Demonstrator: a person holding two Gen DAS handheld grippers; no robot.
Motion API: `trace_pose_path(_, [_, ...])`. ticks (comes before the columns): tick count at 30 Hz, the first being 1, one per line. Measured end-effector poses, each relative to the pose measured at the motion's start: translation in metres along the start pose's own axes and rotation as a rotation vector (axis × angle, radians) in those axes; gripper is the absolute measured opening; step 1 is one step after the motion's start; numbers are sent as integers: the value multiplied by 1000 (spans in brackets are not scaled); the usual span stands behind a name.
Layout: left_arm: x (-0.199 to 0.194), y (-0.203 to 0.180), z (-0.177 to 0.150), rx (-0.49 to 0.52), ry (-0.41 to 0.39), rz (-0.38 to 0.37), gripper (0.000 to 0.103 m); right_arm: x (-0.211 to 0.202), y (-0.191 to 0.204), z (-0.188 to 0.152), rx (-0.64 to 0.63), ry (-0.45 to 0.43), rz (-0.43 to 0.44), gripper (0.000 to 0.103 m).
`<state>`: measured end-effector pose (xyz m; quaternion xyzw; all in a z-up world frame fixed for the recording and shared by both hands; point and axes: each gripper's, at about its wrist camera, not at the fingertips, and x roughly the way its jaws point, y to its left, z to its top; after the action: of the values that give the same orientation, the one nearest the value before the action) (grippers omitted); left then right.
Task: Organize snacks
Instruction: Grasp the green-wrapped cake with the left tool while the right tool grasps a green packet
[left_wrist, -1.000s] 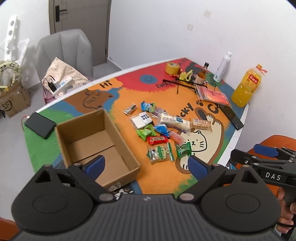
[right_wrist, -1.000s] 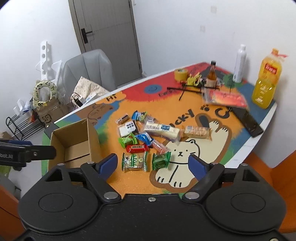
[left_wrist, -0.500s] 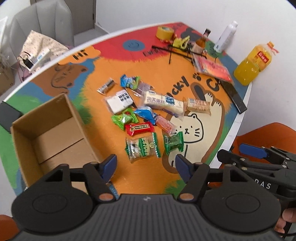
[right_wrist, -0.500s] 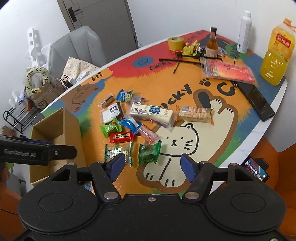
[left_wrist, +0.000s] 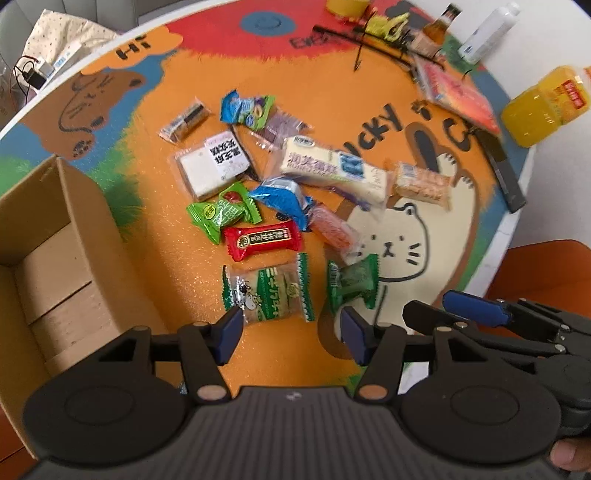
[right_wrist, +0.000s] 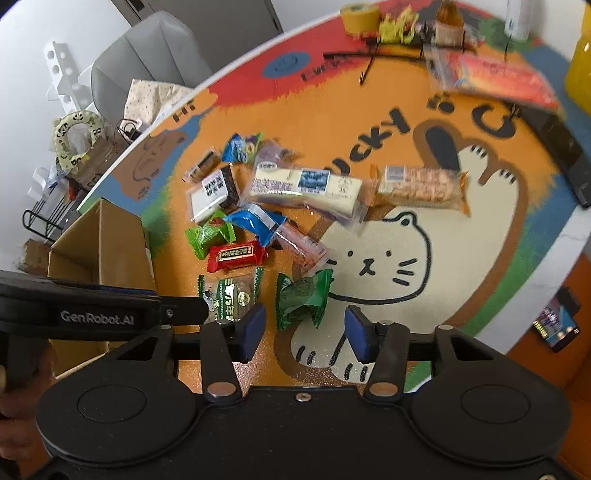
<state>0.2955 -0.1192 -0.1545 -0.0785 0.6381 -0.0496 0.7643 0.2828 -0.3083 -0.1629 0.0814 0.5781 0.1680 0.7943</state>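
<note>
Several wrapped snacks lie in a loose pile on the orange cat-print table mat (left_wrist: 332, 92). An open, empty cardboard box (left_wrist: 48, 258) stands at the left. My left gripper (left_wrist: 291, 332) is open and empty, just above a pale green-edged cracker packet (left_wrist: 267, 291). My right gripper (right_wrist: 304, 332) is open and empty, just above a dark green candy packet (right_wrist: 303, 297), which also shows in the left wrist view (left_wrist: 352, 282). A red packet (left_wrist: 264, 240), a bright green one (left_wrist: 219, 214), a blue one (left_wrist: 284, 201) and a long white bar (left_wrist: 332, 170) lie beyond.
A yellow juice bottle (left_wrist: 546, 105), a white bottle (left_wrist: 487, 33), a small brown bottle (left_wrist: 437, 26), a tape roll (right_wrist: 360, 16), a red-orange packet (left_wrist: 458, 92) and a black remote (left_wrist: 504, 173) sit along the far and right table edge. A grey chair (right_wrist: 147, 55) stands behind.
Both grippers have moved forward and down toward the near snacks. Their jaws have narrowed but stay open.
</note>
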Motion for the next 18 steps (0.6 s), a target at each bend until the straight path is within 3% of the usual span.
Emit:
trace_pose_path(9, [41, 7, 16, -104, 52, 81, 58, 42, -22, 18, -14, 119, 67, 49])
trace_pose_path(18, [70, 9, 27, -162, 98, 116, 60, 74, -30, 30, -37, 212, 171, 49])
